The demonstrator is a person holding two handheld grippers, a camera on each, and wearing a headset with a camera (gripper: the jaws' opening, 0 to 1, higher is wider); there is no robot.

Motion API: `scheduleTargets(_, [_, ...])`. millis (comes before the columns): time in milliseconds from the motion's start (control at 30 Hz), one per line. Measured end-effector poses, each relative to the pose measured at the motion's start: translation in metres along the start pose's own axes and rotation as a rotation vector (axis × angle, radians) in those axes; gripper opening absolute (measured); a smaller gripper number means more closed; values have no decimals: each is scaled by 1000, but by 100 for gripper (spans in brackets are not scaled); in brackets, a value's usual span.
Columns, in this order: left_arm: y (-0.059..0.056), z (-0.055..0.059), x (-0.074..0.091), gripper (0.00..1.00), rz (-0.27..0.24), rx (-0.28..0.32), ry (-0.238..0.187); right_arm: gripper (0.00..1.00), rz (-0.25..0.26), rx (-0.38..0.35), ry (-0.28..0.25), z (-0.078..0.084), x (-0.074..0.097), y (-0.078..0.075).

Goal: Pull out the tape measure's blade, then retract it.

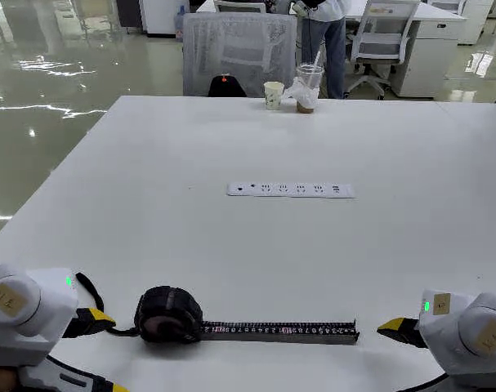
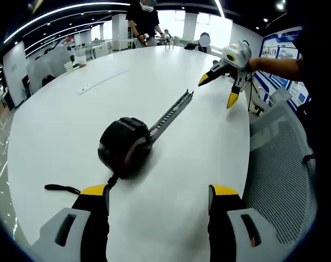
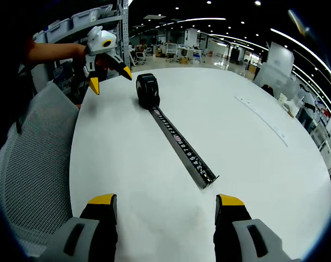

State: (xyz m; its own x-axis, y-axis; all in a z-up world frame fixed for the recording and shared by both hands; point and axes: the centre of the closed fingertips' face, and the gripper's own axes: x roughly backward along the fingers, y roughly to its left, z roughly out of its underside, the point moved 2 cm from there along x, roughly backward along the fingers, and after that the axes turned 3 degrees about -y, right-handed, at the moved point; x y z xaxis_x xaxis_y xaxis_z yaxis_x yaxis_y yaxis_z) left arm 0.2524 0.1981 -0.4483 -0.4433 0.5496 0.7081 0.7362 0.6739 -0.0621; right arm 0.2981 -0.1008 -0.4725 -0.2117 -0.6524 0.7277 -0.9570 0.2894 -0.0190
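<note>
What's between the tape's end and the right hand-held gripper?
Only bare table between the blade's tip and the right hand-held gripper, in the right gripper view.

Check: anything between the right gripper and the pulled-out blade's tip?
Nothing visible. Only bare table lies between the open right gripper and the hook end of the blade. The power strip and cups sit farther back on the table, off that path.

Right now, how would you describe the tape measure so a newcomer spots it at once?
Start at the big white table and go to its near edge. The tape measure lies there, nearer than the white power strip at mid-table. Unlike that flat strip and the cups at the far edge, it is round and black, with a numbered blade pulled out flat.
</note>
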Motion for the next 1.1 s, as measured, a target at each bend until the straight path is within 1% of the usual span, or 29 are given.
scheduleTargets(100, [-7,0,1,72,-18,34,-33,74,13,-24,-17,1,1,6])
scheduleTargets(233, [-15,1,1,73,-46,52,-74,77,32,-45,-43,1,3,12])
scheduleTargets(267, [-18,2,1,73,-52,64,-83,78,38,-48,-56,0,3,14])
scheduleTargets(333, [-19,1,0,75,-66,89,-105,79,50,-62,-66,-2,4,16])
scheduleTargets(400, [-21,2,0,76,-72,98,-110,80,55,-69,-73,-2,4,18])
scheduleTargets(500, [-24,3,2,77,-98,113,-124,81,74,-94,-93,-4,5,20])
scheduleTargets(567, [-27,2,3,78,-111,133,-141,82,91,-102,-107,-6,6,21])
scheduleTargets(667, [-33,3,4,79,-129,152,-156,84,113,-139,-118,-8,8,25])
scheduleTargets(733, [-36,3,5,80,-136,161,-164,85,120,-142,-128,-9,9,27])
scheduleTargets(900, [-43,2,8,82,-168,193,-193,86,147,-176,-147,-10,11,33])
scheduleTargets(1100, [-49,1,10,84,-204,213,-202,87,193,-210,-175,-13,12,39])
